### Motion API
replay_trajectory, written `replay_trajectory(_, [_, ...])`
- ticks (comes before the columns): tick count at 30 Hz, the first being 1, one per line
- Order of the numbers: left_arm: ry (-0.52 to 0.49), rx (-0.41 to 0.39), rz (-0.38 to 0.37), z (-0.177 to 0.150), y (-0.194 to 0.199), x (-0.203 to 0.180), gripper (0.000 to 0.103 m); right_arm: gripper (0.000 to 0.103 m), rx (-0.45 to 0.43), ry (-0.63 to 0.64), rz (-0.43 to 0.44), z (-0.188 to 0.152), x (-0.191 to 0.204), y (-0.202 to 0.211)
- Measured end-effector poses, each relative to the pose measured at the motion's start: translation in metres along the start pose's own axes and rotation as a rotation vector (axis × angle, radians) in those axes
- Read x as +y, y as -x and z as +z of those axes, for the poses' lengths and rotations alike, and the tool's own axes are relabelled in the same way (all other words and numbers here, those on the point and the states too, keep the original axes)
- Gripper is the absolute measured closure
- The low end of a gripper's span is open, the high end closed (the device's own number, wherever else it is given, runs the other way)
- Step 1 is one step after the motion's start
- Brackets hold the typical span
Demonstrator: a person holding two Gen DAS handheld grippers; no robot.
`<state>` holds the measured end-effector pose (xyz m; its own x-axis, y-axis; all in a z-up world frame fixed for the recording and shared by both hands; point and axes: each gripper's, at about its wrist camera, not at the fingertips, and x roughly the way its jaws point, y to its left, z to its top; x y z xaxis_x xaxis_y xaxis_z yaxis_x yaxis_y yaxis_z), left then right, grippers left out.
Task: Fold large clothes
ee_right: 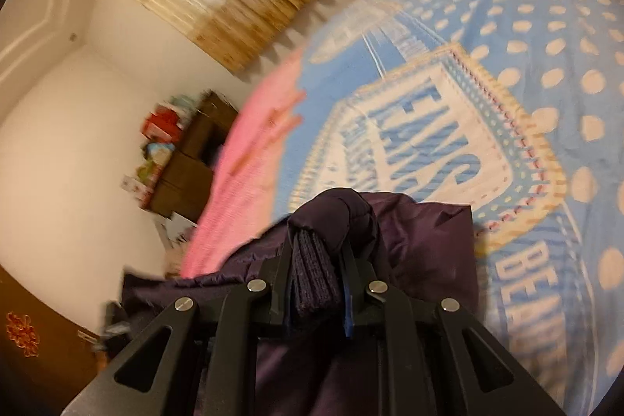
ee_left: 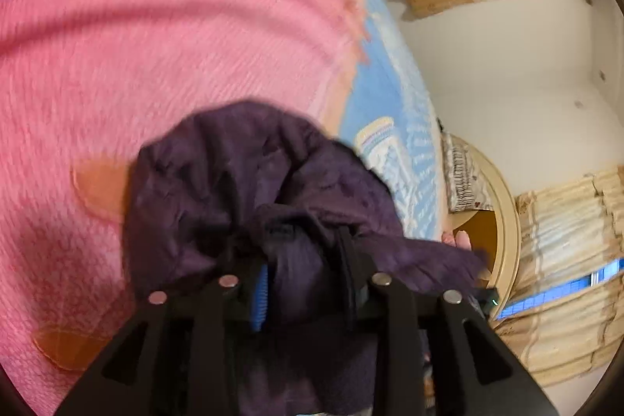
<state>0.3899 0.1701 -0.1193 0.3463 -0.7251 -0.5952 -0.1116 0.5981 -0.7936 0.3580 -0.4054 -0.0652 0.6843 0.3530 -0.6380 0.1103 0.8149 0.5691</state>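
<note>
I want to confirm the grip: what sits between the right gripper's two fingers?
In the right wrist view, a dark ribbed knit band of the purple jacket sits pinched between the right gripper fingers.

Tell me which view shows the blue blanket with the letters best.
The right wrist view. There the blue blanket fills most of the right side, and its white panel with large letters and its dots are readable. In the left wrist view only a narrow, blurred strip of it appears beside the pink blanket, behind the purple garment.

Jacket [ee_right: 421, 232] bunched in both claws, over the spread [ee_right: 546, 73]; blanket [ee_left: 156, 45] lies left.
</note>
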Motion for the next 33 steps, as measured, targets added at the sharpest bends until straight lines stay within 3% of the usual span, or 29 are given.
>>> replay_trajectory(3, [-0.079, -0.074, 0.003, 0.000, 0.026, -0.018, 0.043, 0.085, 0.033, 0.037, -0.022, 0.004, -0.002, -0.027])
replay_trajectory(5, [-0.147, -0.186, 0.051, -0.004, 0.048, -0.030, 0.015, 0.084, 0.049, 0.045, -0.022, 0.007, -0.001, -0.038])
replay_trajectory(7, [-0.203, -0.281, 0.111, -0.005, 0.055, -0.037, 0.006, 0.079, 0.068, 0.051, -0.023, 0.012, 0.001, -0.048])
replay_trajectory(10, [-0.307, -0.308, 0.190, -0.023, 0.050, -0.046, 0.005, 0.064, 0.061, 0.073, -0.034, 0.010, 0.012, -0.044])
replay_trajectory(12, [-0.387, -0.280, 0.243, -0.041, 0.032, -0.053, 0.005, 0.028, -0.012, 0.135, -0.066, 0.005, 0.025, -0.027])
replay_trajectory(13, [-0.434, -0.269, 0.269, -0.049, 0.021, -0.057, 0.005, 0.024, -0.045, 0.179, -0.081, 0.001, 0.033, -0.018])
replay_trajectory(16, [-0.545, -0.259, 0.362, -0.065, -0.005, -0.066, 0.012, 0.023, -0.082, 0.343, -0.135, -0.014, 0.059, 0.002])
replay_trajectory(18, [-0.667, -0.287, 0.467, -0.075, -0.022, -0.077, 0.015, 0.023, -0.090, 0.471, -0.166, -0.027, 0.079, 0.009])
replay_trajectory(21, [-0.788, -0.308, 0.568, -0.080, -0.039, -0.084, 0.015, 0.023, -0.001, 0.616, -0.166, -0.043, 0.101, -0.001])
replay_trajectory(23, [-0.797, -0.283, 0.587, -0.080, -0.048, -0.078, 0.015, 0.023, 0.051, 0.674, -0.238, -0.050, 0.108, -0.019])
replay_trajectory(26, [-0.741, -0.220, 0.623, -0.071, -0.062, -0.057, 0.015, 0.028, 0.217, 0.637, -0.273, -0.059, 0.091, -0.057])
replay_trajectory(29, [-0.683, -0.245, 0.572, -0.074, -0.051, -0.047, 0.018, 0.029, 0.165, 0.614, -0.265, -0.065, 0.075, -0.058])
replay_trajectory(33, [-0.688, -0.278, 0.572, -0.077, -0.044, -0.046, 0.018, 0.029, 0.169, 0.591, -0.265, -0.067, 0.063, -0.063])
